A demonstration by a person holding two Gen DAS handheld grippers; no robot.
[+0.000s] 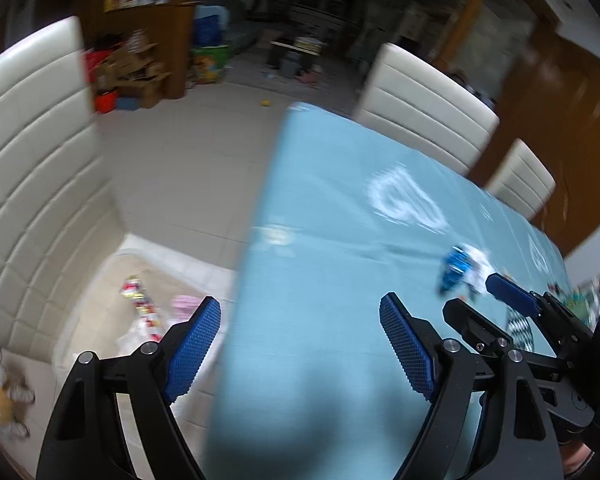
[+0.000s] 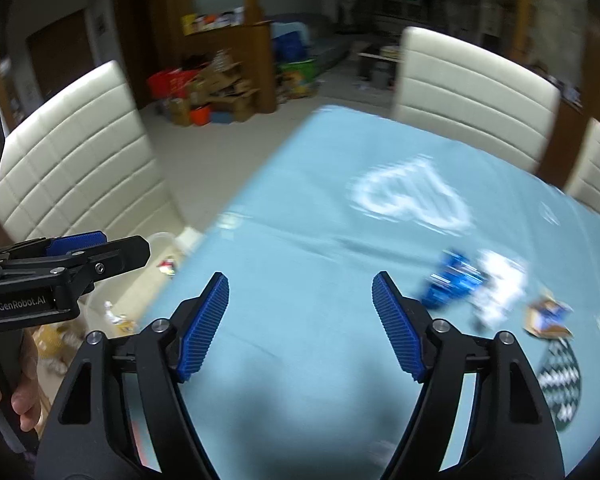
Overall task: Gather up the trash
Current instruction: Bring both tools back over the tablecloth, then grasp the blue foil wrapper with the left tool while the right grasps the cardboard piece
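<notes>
Both grippers, left gripper (image 1: 300, 344) and right gripper (image 2: 300, 324), wide, empty, over blue desk (image 2: 300, 208); blue-white wrapper (image 2: 472, 284) at right awaits pickup; trash bin (image 1: 100, 320) lower left on floor.

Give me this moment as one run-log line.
left claw: open, empty | right claw: open, empty | blue wrapper, white wrapper, brown scrap: still on table | bin: holds trash

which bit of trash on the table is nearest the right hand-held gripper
The blue wrapper, lying just left of the white crumpled piece; the brown and blue scrap sits farther right.
</notes>
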